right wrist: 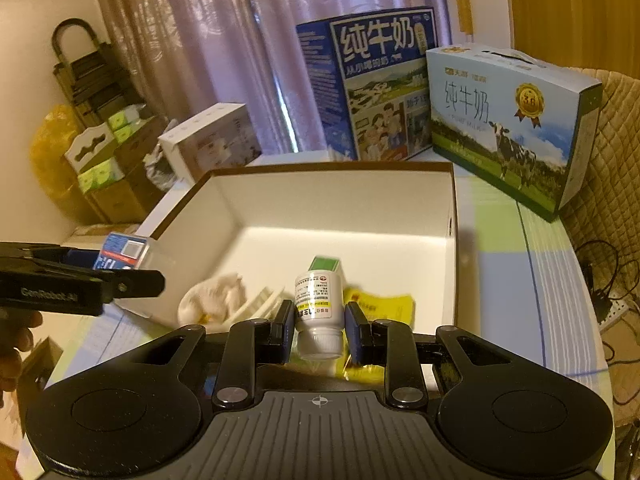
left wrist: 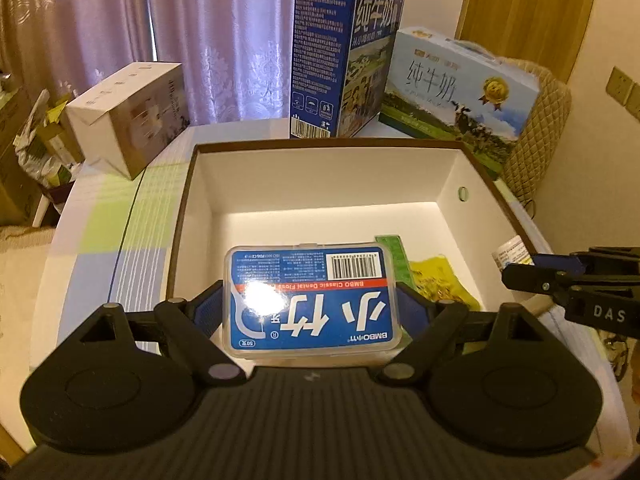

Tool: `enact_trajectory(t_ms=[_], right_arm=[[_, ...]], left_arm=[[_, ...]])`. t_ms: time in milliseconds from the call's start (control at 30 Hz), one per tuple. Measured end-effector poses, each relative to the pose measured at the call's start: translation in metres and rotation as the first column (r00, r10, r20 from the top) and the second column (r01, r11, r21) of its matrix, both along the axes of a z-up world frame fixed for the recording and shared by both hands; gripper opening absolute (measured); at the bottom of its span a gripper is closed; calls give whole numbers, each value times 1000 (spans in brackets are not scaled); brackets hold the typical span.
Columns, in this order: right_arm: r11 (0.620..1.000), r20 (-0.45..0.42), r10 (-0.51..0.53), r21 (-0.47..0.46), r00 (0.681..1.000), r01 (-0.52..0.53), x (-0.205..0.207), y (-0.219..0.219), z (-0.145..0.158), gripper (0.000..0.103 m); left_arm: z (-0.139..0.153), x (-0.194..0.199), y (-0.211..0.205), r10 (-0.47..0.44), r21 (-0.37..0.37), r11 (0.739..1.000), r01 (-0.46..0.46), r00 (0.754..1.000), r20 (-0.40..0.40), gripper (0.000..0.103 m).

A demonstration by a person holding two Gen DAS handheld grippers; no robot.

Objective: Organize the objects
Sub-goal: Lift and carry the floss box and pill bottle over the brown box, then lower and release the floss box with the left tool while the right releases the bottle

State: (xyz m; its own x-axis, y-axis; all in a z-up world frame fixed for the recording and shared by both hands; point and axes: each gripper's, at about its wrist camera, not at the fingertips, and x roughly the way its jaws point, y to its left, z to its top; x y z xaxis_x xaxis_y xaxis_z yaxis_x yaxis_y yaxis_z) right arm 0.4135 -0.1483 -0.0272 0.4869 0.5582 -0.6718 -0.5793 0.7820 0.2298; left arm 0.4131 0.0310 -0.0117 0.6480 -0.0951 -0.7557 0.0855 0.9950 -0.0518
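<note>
Two grips | left hand-held gripper (left wrist: 312, 308) pinches floss case (left wrist: 310, 300) | right hand-held gripper (right wrist: 319, 330) pinches bottle (right wrist: 319, 316)

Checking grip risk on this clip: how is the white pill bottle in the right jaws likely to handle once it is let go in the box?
The pill bottle is a rigid round cylinder, so it probably will not deform but may roll if laid down. Its smooth plastic could slip. Held cap toward the camera, it would likely land on its side in the open box.
</note>
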Motion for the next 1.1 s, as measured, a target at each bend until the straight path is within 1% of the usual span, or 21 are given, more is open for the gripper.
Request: enact_trajectory(t_ms=[133, 300, 433, 567, 733, 900, 1100], right_arm=[[1000, -13, -19, -19, 1000, 19, 23, 10, -7, 24], [998, -39, -50, -42, 998, 48, 49, 19, -18, 24], [997, -57, -59, -60, 997, 56, 68, 25, -26, 24], [995, -76, -67, -74, 995, 61, 83, 30, -33, 24], [993, -91, -75, -99, 993, 66, 96, 34, -42, 24], [992, -110, -87, -106, 990, 75, 107, 34, -49, 24], [990, -108, -87, -116, 990, 74, 114, 39, -50, 24]], left_arm=[[-14, 34, -3, 5, -10, 1000, -6, 999, -41, 84], [-40, 73, -5, 25, 5, 1000, -24, 994, -109, 84], [-61, 95, -3, 49, 19, 999, -46, 988, -148, 84], [-76, 114, 1, 69, 7, 998, -69, 981, -183, 84], [-89, 128, 0, 75, 32, 997, -70, 976, -204, 84], [-93, 135, 1, 68, 13, 998, -67, 971, -228, 84], [-96, 137, 5, 72, 1, 997, -74, 967, -242, 86]])
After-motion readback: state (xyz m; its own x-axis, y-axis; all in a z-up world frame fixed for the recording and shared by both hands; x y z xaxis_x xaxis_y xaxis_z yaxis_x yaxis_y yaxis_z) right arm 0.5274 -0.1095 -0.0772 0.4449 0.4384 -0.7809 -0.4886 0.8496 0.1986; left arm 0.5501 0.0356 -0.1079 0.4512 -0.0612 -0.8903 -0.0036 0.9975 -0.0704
